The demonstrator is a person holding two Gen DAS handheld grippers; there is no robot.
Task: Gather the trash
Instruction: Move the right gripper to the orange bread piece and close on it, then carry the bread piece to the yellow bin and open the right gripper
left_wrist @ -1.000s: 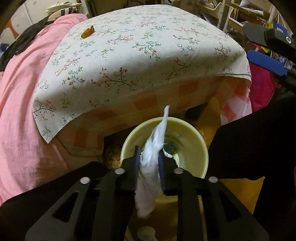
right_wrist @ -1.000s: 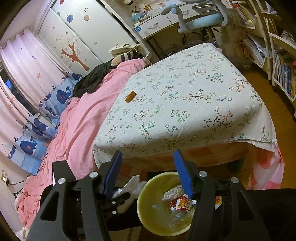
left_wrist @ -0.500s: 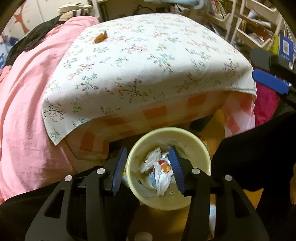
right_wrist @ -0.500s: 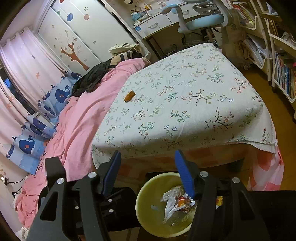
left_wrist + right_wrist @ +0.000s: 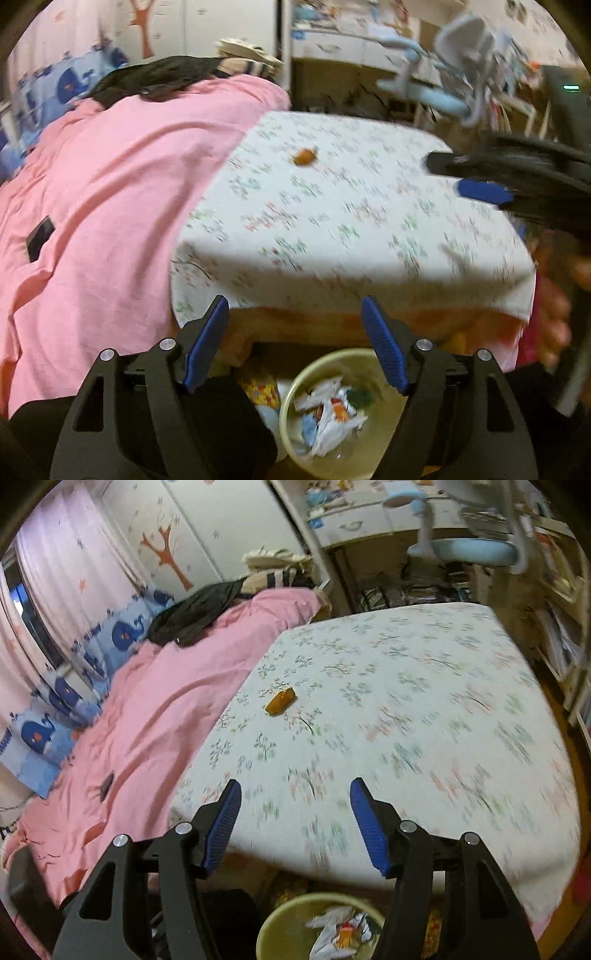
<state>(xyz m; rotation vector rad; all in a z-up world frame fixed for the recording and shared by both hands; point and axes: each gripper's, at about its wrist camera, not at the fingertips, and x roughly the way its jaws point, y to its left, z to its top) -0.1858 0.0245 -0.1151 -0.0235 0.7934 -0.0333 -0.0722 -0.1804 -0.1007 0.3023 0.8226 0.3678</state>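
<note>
A floral-sheeted bed (image 5: 388,709) holds one orange wrapper (image 5: 280,700); below sits a yellow bin (image 5: 295,435) of crumpled trash. The left gripper (image 5: 295,347) has just opened, empty. The right gripper (image 5: 295,823), jaws apart and empty, should likely reach for the wrapper next.

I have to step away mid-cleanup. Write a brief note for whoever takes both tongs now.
Left tongs: open, empty, jaws just opened, above the round pale yellow bin.
Right tongs: open, empty, over the floral bedsheet.
Done: crumpled white paper lies in the bin with other wrappers.
Left: small orange wrapper on the sheet, beside the pink duvet; bin it.
</note>
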